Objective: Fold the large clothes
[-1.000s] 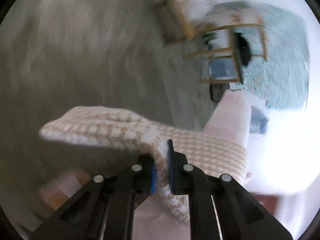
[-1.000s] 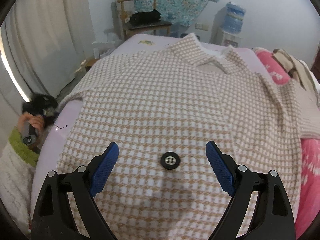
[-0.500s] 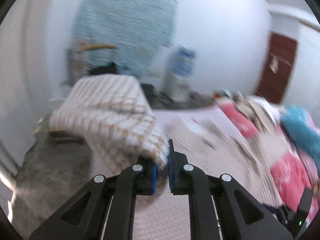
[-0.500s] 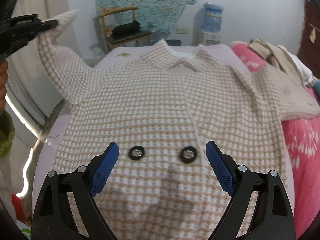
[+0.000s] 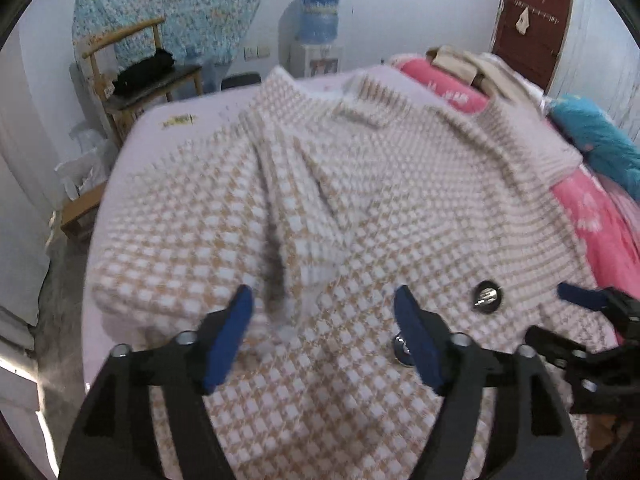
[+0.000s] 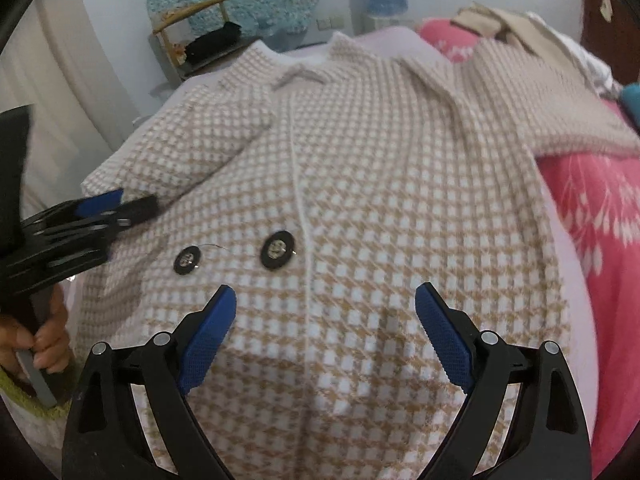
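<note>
One sleeve is lying folded across the chest of the checked coat, & the left gripper is hovering just above its cuff w/ jaws that have just been opening wide, nothing between them, so the cloth is out of its grip. The coat itself is lying face up, spread over the pale lilac bed, collar toward the far wall. Judging by the layout, the step in hand is squaring the left sleeve; doing it well prob. means checking that the cuff is lying flat & parallel to the front placket, pressing out the ridge running down the sleeve before leaving it, & not snagging the knit w/ a pad on the way out. Moving rightward, the two black buttons are sitting low on the front, beside the white placket seam. The right gripper is hanging over the lower front panel, jaws standing wide & empty, pointing down at the cloth. Next for it, likely, is the far right sleeve, which is draping onto the pink floral quilt & needs a pinch near the cuff, not mid-arm. Fabric: thick, fuzzy houndstooth knit in tan & white, soft, heavy enough to stay put, w/ ribbed pale cuffs; buttons are glossy & hard w/ metallic centres; gripper pads are blue & finely textured.
</note>
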